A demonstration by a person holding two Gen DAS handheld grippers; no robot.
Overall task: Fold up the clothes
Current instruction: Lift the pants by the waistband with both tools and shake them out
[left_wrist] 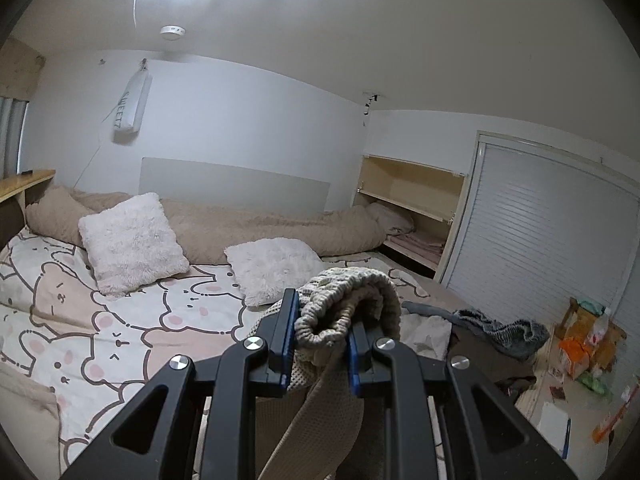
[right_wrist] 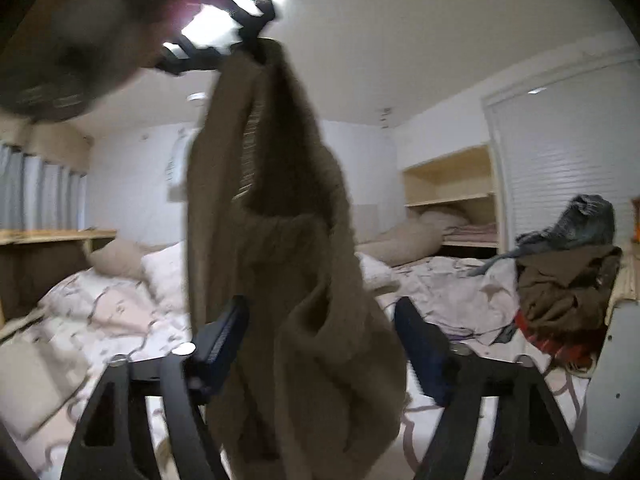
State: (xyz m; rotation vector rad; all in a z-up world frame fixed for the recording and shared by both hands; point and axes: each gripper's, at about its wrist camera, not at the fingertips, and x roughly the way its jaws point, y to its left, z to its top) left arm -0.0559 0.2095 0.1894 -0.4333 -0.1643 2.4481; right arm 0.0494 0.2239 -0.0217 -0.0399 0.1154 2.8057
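One beige knitted garment (left_wrist: pixel 352 312) is clamped by the left gripper (left_wrist: pixel 322 344) and held above the bed (left_wrist: pixel 120 320). The right gripper (right_wrist: pixel 320 344) is spread apart around the hanging cloth. Two fluffy pillows (left_wrist: pixel 132 240) are counted far left; one clothes pile (right_wrist: pixel 568 280) lies right.

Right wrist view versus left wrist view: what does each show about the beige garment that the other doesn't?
Only the right wrist view shows the beige garment hanging full length from the left gripper overhead, with the open right gripper straddling its lower part, and a brown clothes pile.

Only the left wrist view shows the pinch itself: a ribbed edge bunched between shut fingers, plus two fluffy pillows.

Both show the cartoon-print bed and the wooden shelf.
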